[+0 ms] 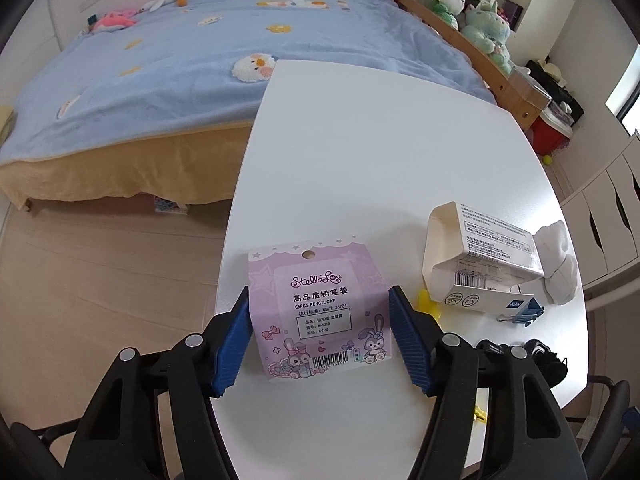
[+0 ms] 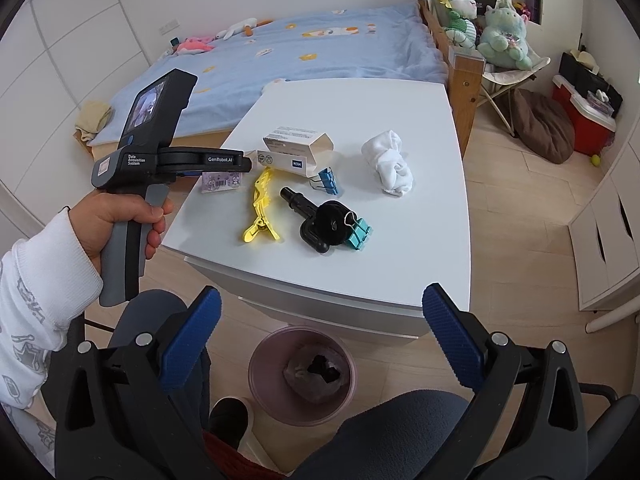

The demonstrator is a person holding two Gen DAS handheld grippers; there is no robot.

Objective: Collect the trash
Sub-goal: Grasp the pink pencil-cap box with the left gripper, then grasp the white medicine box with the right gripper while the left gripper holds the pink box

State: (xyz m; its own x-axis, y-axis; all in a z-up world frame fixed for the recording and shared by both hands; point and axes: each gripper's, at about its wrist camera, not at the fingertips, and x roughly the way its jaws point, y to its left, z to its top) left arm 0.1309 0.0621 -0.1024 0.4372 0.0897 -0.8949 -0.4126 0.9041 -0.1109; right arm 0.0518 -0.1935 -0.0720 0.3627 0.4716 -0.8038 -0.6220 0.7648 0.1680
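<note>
A pink pencil-cap packet (image 1: 320, 308) lies flat on the white table (image 1: 360, 152). My left gripper (image 1: 319, 334) is open, its blue fingers on either side of the packet; the right wrist view shows it over the packet (image 2: 222, 181). An opened white carton (image 1: 480, 260) and a crumpled white tissue (image 1: 560, 260) lie to the right; both also show in the right wrist view, the carton (image 2: 296, 150) and the tissue (image 2: 390, 164). My right gripper (image 2: 320, 336) is open and empty, above a pink trash bin (image 2: 302, 376) on the floor in front of the table.
A yellow clip (image 2: 262, 206), a blue binder clip (image 2: 326, 180), a teal binder clip (image 2: 358, 232) and a black tool (image 2: 316, 216) lie on the table. A bed (image 1: 200, 60) stands behind it. White drawers (image 2: 608, 240) are at the right.
</note>
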